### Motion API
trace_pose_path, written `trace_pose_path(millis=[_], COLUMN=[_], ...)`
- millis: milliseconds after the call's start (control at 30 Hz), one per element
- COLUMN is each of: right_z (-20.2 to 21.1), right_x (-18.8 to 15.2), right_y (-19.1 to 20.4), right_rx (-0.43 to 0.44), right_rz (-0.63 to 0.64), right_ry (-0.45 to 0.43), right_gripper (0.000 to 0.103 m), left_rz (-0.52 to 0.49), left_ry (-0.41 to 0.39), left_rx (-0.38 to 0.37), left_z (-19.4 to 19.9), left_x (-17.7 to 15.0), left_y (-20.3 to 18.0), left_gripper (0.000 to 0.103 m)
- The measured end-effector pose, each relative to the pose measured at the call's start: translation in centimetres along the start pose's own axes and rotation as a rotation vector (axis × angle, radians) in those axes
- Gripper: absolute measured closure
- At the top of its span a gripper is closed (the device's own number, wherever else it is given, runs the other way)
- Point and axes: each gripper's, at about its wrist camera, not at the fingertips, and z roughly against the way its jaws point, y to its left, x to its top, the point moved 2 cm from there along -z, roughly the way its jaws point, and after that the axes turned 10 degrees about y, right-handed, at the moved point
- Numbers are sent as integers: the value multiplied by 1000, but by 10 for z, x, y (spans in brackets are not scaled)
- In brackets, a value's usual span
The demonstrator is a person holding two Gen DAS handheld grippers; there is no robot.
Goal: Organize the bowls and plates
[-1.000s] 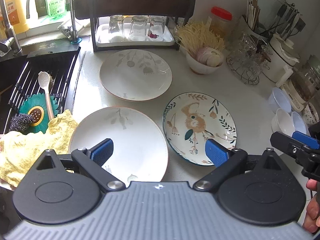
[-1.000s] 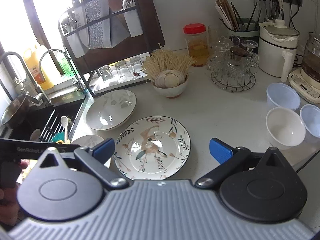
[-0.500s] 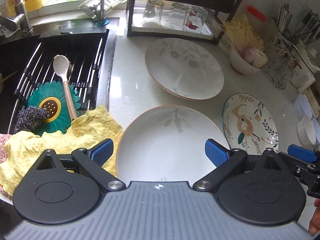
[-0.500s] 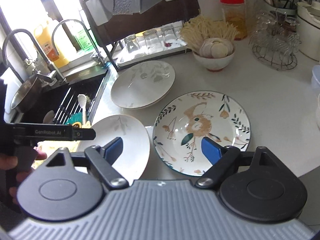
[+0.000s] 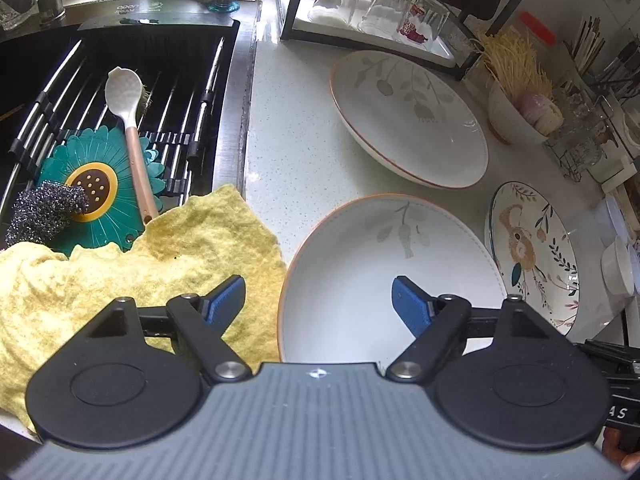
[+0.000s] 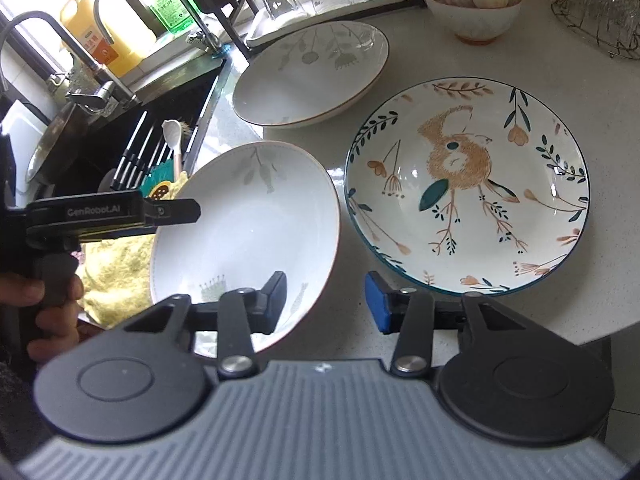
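Note:
A white plate with a faint leaf print (image 5: 380,264) (image 6: 248,216) lies nearest, at the counter's front. My left gripper (image 5: 316,302) straddles its left rim, one finger over the yellow cloth (image 5: 160,264) and one above the plate's inside. Its jaws are closing and the pads stand clear of the rim. My right gripper (image 6: 326,300) straddles the same plate's right rim, with jaws closing and the pads still off it. A second white plate (image 5: 408,116) (image 6: 312,72) sits further back. The squirrel-patterned plate (image 5: 532,256) (image 6: 468,188) lies to the right.
The sink (image 5: 168,60) with a wire rack, a spoon (image 5: 128,112), a green flower mat and a scourer is on the left. Upturned glasses (image 5: 376,4) stand in a rack behind. A bowl of noodles and garlic (image 6: 476,4) and small white bowls (image 5: 618,264) are at the right.
Both grippers have come down and closed in on the near white plate, one at each rim. Both pairs of jaws have narrowed, the right more than the left.

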Motion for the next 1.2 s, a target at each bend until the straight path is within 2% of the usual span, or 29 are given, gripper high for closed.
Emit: trace_pose_path(millis=[67, 200, 300, 433, 533, 933, 1200], right_z=[-5, -9, -12, -16, -21, -25, -10], right_x=[0, 1, 2, 4, 5, 10, 21], right_y=[2, 0, -1, -1, -3, -1, 1], right_rx=[-2, 27, 45, 32, 34, 25, 54], right_rz=[2, -22, -56, -67, -87, -98, -81], right_ry=[13, -8, -16, -25, -22, -12, -58], right_gripper=[69, 69, 70, 81, 84, 84, 84], left_rz=[-13, -26, -30, 4, 12, -27, -17], left_ry=[8, 21, 9, 2, 5, 23, -4], left_rx=[-18, -41, -24, -26, -27, 5, -17], left_z=[-4, -9, -11, -13, -15, -17, 7], left_x=[2, 4, 3, 4, 6, 10, 11], left_y=[-1, -3, -3, 7, 10, 6, 5], left_gripper=[28, 43, 52, 70, 75, 76, 76])
